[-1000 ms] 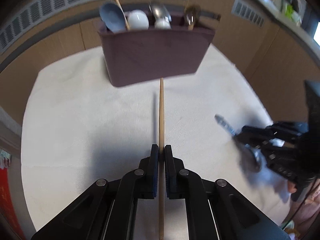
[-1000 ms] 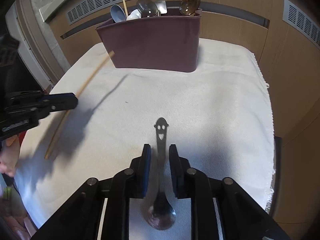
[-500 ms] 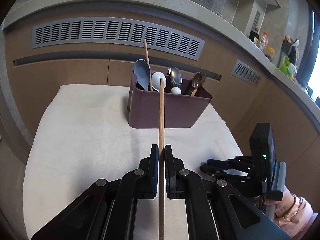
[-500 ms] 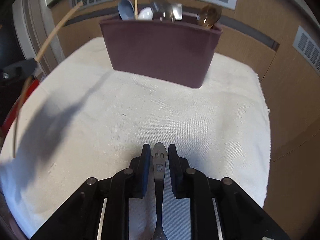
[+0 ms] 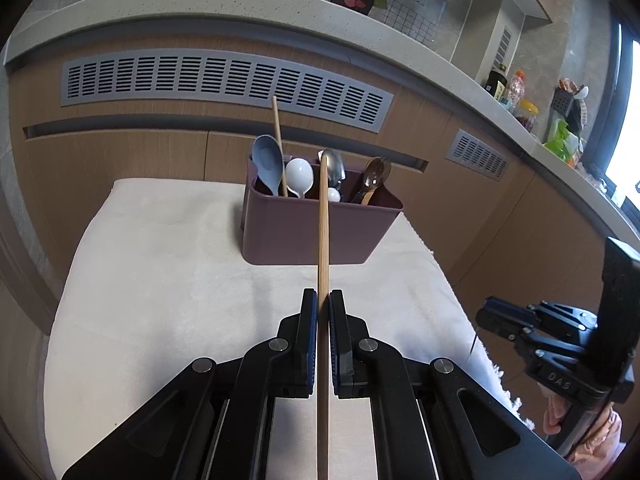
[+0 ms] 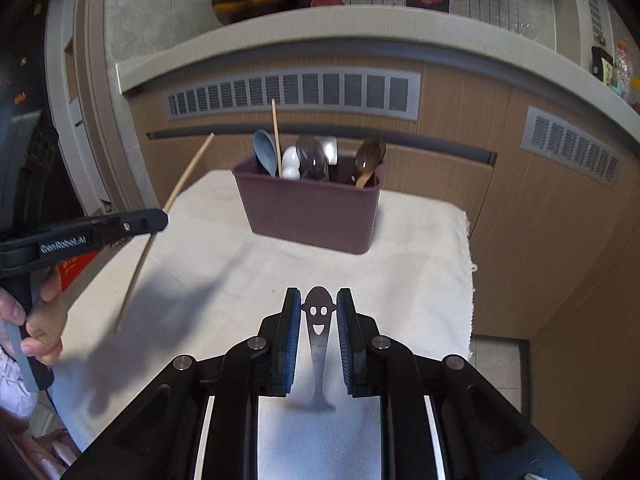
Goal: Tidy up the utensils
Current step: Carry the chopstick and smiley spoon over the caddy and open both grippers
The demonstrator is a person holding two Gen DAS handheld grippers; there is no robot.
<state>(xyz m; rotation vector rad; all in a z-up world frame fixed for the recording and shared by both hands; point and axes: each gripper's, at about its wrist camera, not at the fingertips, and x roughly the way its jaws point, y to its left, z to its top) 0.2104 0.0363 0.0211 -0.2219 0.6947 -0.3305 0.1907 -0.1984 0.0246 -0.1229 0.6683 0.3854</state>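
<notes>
Currently both grippers loaded, both aimed at the holder.
My left gripper is pinched tight on a long thin wooden chopstick, gripped mid-length so the stick runs straight out ahead along the fingers, its tip lined up over the dark purple rectangular plastic utensil holder dead ahead; I judge that makes the drop-in easy to aim. My right gripper has its jaws narrow around the flat steel handle of a metal spoon with a smiley-face cutout, handle end forward, bowl hidden beneath the tool. Holder sits ahead on the white cloth, already holding a blue spoon, a white one, metal ones and another chopstick.
</notes>
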